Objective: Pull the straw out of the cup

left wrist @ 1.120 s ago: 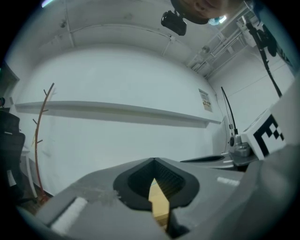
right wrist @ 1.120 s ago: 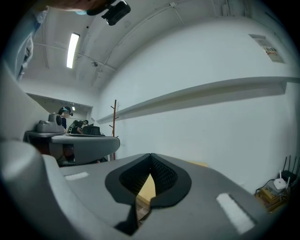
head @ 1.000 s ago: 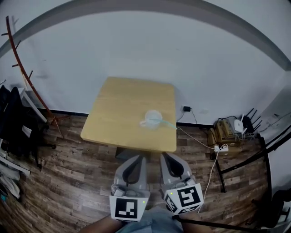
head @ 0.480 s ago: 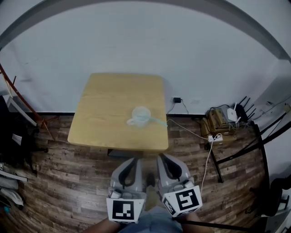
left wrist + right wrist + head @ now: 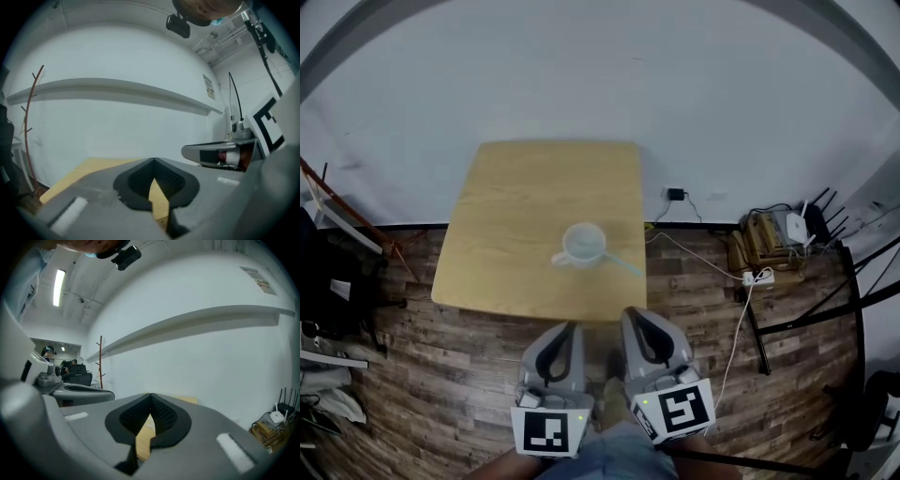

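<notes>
Wood-grain planks make up the floor [image 5: 441, 375] around the pale wooden table [image 5: 516, 206]. Left of the table a thin reddish coat stand [image 5: 342, 202] leans at the edge of the head view. A second ago far more of it showed.

On the table's near right part, close to the near edge, stands a clear cup [image 5: 581, 242] with its handle turned left. A pale straw [image 5: 623, 262] leans out of it to the right, towards the table's near right corner. Cup and straw lie on the table as they did a second ago, but the table now fills more of the head view and the cup sits nearer its middle.

Just off the table's near edge, the left gripper [image 5: 573, 326] points at the table with its jaws closed and nothing between them. Beside it, the right gripper [image 5: 627, 313] points the same way, jaws also closed and empty. Both have drawn closer to the table's near edge than a second ago, and neither touches the cup or straw.

Right of the table, a white cable [image 5: 712, 272] runs across the floor to a power strip [image 5: 757, 277], with a white router [image 5: 794, 228] behind it.
</notes>
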`<move>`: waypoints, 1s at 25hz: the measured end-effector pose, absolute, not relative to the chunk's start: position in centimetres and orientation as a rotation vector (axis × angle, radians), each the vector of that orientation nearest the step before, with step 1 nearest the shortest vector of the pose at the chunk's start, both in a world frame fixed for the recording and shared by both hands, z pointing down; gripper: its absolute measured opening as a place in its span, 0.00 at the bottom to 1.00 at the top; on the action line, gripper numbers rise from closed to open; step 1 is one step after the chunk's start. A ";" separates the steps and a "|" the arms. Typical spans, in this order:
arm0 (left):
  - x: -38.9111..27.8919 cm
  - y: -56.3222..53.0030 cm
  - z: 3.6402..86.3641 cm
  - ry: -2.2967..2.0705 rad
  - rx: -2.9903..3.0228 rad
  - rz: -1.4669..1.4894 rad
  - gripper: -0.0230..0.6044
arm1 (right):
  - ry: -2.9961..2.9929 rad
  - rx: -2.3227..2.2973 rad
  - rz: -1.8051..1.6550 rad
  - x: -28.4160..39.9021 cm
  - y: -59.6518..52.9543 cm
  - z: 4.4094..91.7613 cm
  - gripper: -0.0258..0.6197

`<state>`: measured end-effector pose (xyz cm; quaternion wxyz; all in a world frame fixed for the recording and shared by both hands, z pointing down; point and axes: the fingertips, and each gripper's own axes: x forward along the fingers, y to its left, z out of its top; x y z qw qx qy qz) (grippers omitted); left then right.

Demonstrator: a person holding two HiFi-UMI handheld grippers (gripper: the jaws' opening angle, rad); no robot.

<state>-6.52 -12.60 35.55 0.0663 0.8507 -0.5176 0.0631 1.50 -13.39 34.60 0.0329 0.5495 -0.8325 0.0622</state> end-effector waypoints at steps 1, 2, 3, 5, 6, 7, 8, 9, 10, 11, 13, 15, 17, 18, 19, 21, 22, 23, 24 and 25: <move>-6.1 -13.3 35.8 -1.561 2.554 0.205 0.07 | -2.563 1.686 0.194 1.9 -14.1 34.6 0.05; -5.7 -14.0 36.0 -1.561 2.546 0.216 0.07 | -2.563 1.683 0.197 2.3 -14.8 34.7 0.05; -5.3 -14.7 36.1 -1.561 2.542 0.226 0.07 | -2.564 1.681 0.199 2.7 -15.5 34.7 0.05; -4.3 -15.9 36.3 -1.562 2.548 0.243 0.07 | -2.572 1.681 0.203 3.6 -16.7 34.7 0.05; -3.8 -16.5 36.3 -1.564 2.555 0.250 0.07 | -2.580 1.681 0.205 4.1 -17.3 34.7 0.05; -3.2 -17.1 36.3 -1.566 2.564 0.257 0.07 | -2.590 1.680 0.205 4.5 -17.8 34.5 0.05; -2.7 -17.6 36.1 -1.570 2.571 0.261 0.07 | -2.602 1.677 0.204 4.9 -18.3 34.4 0.05; -2.2 -18.1 36.0 -1.574 2.575 0.263 0.07 | -2.614 1.672 0.205 5.2 -18.7 34.3 0.05; -1.9 -18.5 35.8 -1.579 2.576 0.265 0.07 | -2.623 1.666 0.209 5.5 -19.2 34.2 0.05; -1.6 -18.9 35.7 -1.585 2.577 0.273 0.07 | -2.631 1.659 0.216 5.7 -19.6 34.1 0.05; -1.1 -19.7 35.3 -1.604 2.582 0.289 0.07 | -2.647 1.648 0.224 6.1 -20.5 34.0 0.05; -0.8 -20.4 34.8 -1.628 2.589 0.295 0.07 | -2.671 1.637 0.206 6.5 -21.4 33.6 0.05; -0.4 -21.0 34.2 -1.655 2.591 0.296 0.07 | -2.693 1.620 0.185 6.8 -22.2 33.3 0.05; -0.3 -21.3 33.9 -1.671 2.593 0.295 0.07 | -2.702 1.611 0.179 6.9 -22.5 33.1 0.05; -0.3 -21.5 33.6 -1.687 2.593 0.296 0.07 | -2.710 1.604 0.172 6.9 -22.8 32.8 0.05; -0.5 -22.0 33.0 -1.716 2.591 0.288 0.07 | -2.726 1.599 0.152 6.8 -23.5 32.3 0.05; -0.7 -22.3 32.8 -1.730 2.588 0.279 0.07 | -2.733 1.597 0.144 6.7 -23.8 32.1 0.05; -1.0 -22.5 32.6 -1.745 2.581 0.271 0.07 | -2.742 1.592 0.137 6.6 -24.1 31.9 0.05; -1.3 -22.7 32.4 -1.763 2.572 0.263 0.07 | -2.751 1.582 0.132 6.4 -24.4 31.8 0.05; -1.6 -22.9 32.4 -1.781 2.560 0.256 0.07 | -2.759 1.567 0.127 6.1 -24.7 31.7 0.05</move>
